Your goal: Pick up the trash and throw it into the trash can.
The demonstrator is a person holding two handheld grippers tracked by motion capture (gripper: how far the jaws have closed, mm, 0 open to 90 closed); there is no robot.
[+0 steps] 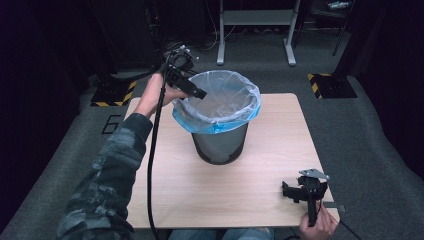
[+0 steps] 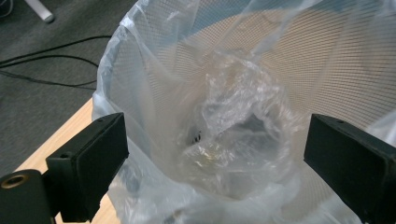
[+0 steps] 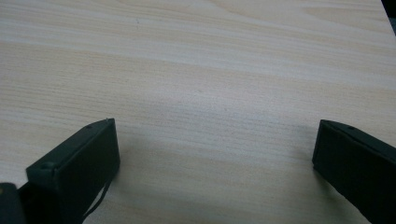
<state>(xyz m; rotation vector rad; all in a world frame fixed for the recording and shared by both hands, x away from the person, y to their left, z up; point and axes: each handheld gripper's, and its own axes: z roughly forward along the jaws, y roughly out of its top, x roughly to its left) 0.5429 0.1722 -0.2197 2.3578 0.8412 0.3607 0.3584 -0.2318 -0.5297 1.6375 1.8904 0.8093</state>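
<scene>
The biggest thing I see is the wooden table [image 1: 260, 165]. On it, toward the far side, stands a black mesh bin [image 1: 220, 142]. A clear plastic bag [image 1: 220, 97] lines the bin. The bag's top is folded out over the rim all the way around, with a blue edge hanging down the outside.

No one told me the job, so I can only guess. I think it is about the bag and the bin. The bag looks already fitted, so that part seems done. If the bag has to come out, that has not begun. Something crumpled lies at the bottom of the bag, but I cannot tell what it is.

My left gripper [image 1: 192, 90] hangs over the near-left rim of the bin and looks down into it. Its jaws are wide apart and hold nothing.

My right gripper [image 1: 300, 192] is low over the near-right corner of the table, well apart from the bin. Its jaws are wide apart too, with bare wood between them.
</scene>
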